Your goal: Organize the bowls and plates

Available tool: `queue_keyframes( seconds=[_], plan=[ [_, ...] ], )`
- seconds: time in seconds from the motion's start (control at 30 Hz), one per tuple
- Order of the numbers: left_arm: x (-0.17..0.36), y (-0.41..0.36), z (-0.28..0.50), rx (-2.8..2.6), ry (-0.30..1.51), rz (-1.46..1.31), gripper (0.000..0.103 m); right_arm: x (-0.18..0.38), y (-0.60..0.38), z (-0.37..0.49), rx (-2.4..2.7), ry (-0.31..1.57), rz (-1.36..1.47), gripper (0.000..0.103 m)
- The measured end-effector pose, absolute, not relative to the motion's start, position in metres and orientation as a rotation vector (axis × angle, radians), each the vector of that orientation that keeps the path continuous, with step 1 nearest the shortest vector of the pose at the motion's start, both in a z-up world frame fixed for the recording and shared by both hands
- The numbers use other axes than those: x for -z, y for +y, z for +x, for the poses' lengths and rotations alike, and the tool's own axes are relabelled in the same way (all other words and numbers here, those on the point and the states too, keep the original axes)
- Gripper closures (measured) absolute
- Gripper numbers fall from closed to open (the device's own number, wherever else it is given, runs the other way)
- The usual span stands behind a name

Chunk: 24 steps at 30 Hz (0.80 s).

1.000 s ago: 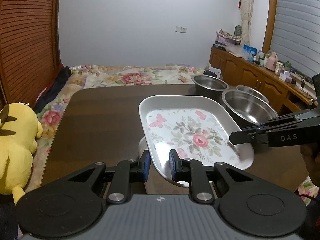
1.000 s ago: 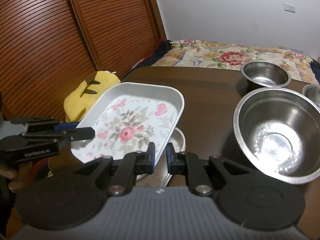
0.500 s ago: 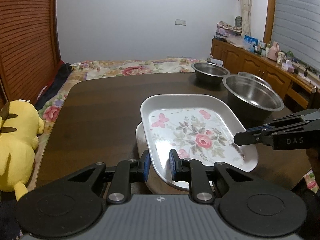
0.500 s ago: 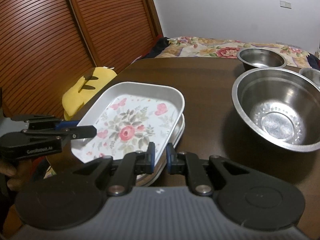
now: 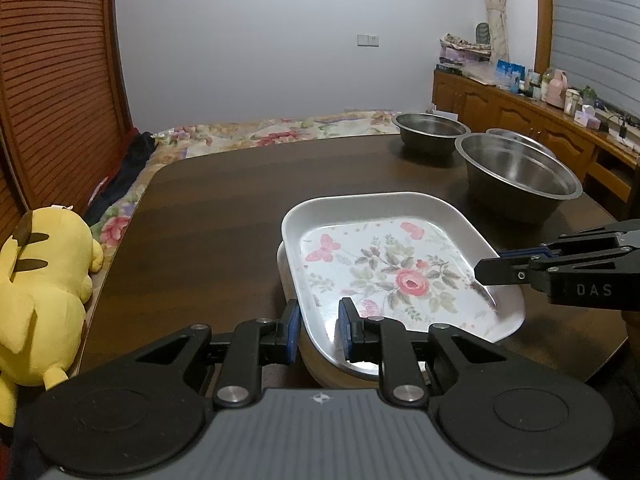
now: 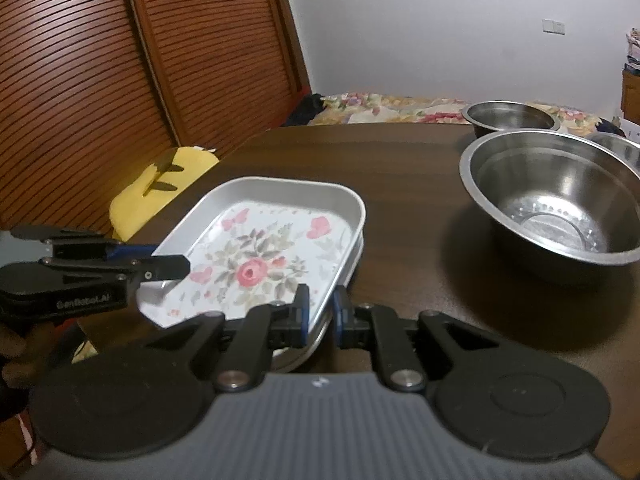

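A rectangular metal plate with a flower print (image 5: 384, 264) sits on top of another plate (image 5: 285, 276) near the front edge of the dark wooden table (image 5: 224, 200). My left gripper (image 5: 319, 328) is shut on the flowered plate's near-left rim. My right gripper (image 6: 319, 312) is shut on its opposite rim; the plate also shows in the right wrist view (image 6: 264, 256). A large steel bowl (image 5: 520, 176) stands to the right, a smaller steel bowl (image 5: 430, 130) behind it, and a third bowl's rim (image 5: 516, 138) shows further right.
A yellow plush toy (image 5: 44, 280) sits off the table's left edge. A bed with a floral cover (image 5: 280, 132) lies beyond the table. A wooden sideboard (image 5: 520, 116) with small items runs along the right wall.
Both grippers have lowered the flowered plate down onto the plate beneath it. The cameras now sit lower and closer to the table.
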State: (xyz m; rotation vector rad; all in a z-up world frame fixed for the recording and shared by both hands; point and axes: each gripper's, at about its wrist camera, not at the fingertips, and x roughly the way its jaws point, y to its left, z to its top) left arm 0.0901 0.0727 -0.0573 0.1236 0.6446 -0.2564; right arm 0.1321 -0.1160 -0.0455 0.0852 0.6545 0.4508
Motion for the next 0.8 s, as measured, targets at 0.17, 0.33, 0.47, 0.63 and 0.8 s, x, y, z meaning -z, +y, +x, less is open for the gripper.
queue_keyframes(
  seconds=[0.17, 0.33, 0.47, 0.63, 0.8],
  plan=[
    [0.061, 0.069, 0.088, 0.233, 0.633, 0.164, 0.081, 0.046, -0.115, 0.131, -0.44, 0.637, 0.073, 0.089],
    [0.066, 0.071, 0.089, 0.225, 0.643, 0.163, 0.081, 0.047, -0.112, 0.129, -0.428, 0.615, 0.061, 0.089],
    [0.068, 0.073, 0.091, 0.223, 0.647, 0.159, 0.081, 0.048, -0.112, 0.126, -0.426, 0.602, 0.061, 0.089],
    [0.068, 0.076, 0.093, 0.22, 0.65, 0.148, 0.081, 0.05, -0.112, 0.121, -0.429, 0.601, 0.067, 0.088],
    [0.068, 0.077, 0.094, 0.219, 0.651, 0.142, 0.081, 0.051, -0.112, 0.12, -0.433, 0.599, 0.067, 0.088]
  ],
)
